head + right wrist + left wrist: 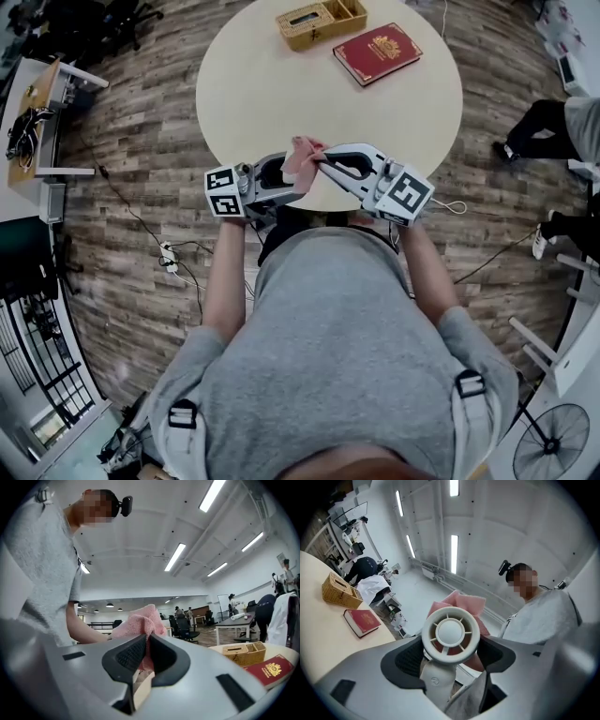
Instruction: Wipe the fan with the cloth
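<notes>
A small white hand fan (450,633) with a round grille stands between the jaws of my left gripper (451,656), which is shut on its handle. Right behind the fan's head bunches the pink cloth (461,605). In the right gripper view the pink cloth (137,623) is pinched between the jaws of my right gripper (146,649). From the head view both grippers meet over the near edge of the round table (281,84): left gripper (272,178), right gripper (323,161), pink cloth (302,155) between them; the fan itself is mostly hidden there.
On the table's far side lie a red book (377,52) and a wicker box (321,22). A floor fan (551,441) stands low right, and cables (169,251) run on the wooden floor at left. Seated people's legs (539,127) are at right.
</notes>
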